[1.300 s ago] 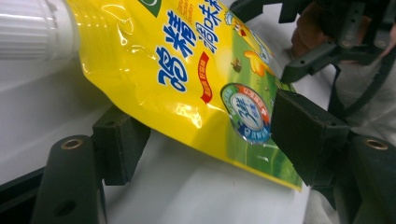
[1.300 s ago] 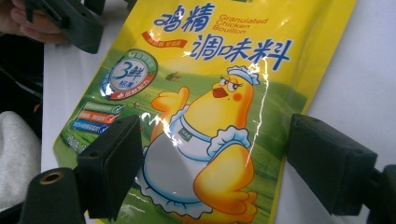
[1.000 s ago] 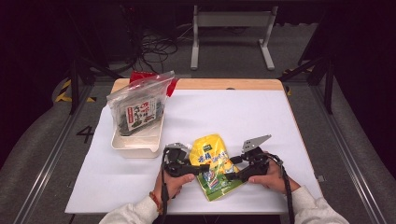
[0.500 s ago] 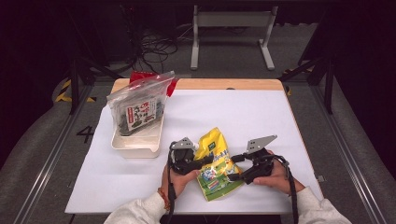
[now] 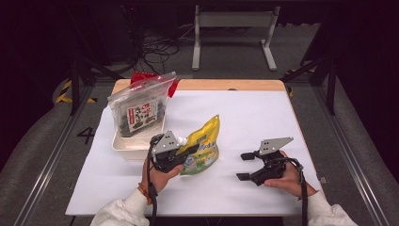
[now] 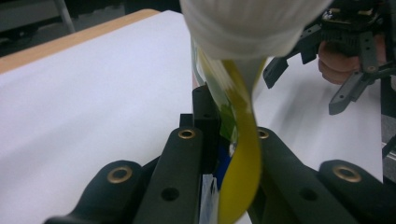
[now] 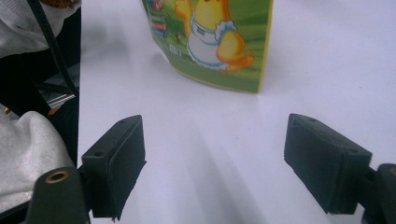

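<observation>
A white worktop with a wooden far edge stands over grey floor and dark surroundings. Near left, the left gripper is clamped on a yellow pouch; near right, the right gripper hangs with jaws wide apart, empty. Farther left, a seaweed bag stands in a tray.

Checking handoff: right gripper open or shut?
Open. The right gripper has its jaws spread wide with bare table between them, and the yellow pouch lies beyond, untouched.

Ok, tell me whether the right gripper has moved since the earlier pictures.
Yes. The right gripper has let go of the yellow-green snack pouch and pulled rightward, away from the white tray.
</observation>
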Motion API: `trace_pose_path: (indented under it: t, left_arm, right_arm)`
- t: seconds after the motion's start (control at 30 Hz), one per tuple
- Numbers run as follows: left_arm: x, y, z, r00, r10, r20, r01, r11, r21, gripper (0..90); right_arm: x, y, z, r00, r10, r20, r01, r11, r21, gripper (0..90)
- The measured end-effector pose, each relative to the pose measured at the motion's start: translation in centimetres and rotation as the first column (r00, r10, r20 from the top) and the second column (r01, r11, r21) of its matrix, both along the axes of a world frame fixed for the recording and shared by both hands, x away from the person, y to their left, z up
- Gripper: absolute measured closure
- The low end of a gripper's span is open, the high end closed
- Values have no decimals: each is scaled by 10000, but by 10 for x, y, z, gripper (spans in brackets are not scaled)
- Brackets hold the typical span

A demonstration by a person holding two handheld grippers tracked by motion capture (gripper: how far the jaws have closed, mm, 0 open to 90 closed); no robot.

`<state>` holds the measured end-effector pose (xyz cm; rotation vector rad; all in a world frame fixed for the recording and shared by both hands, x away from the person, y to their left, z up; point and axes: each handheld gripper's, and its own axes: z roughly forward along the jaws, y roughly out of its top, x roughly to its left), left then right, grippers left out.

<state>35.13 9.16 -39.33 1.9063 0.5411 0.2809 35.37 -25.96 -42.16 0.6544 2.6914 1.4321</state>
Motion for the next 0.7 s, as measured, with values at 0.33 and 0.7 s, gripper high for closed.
trace_pose_path:
  t: [0.33, 0.7]
  left_arm:
    - [-4, 9, 9, 9965, -66, 835, 39, 9995, 323, 888]
    - [-7, 31, 24, 9899, 275, 1388, -292, 9995, 99, 887]
  right_arm:
    - [-2, -1, -1, 9968, -420, 675, 452, 9979, -465, 196]
    - [-9, 1, 2, 9647, -1204, 2342, 1482, 9833, -1051, 174]
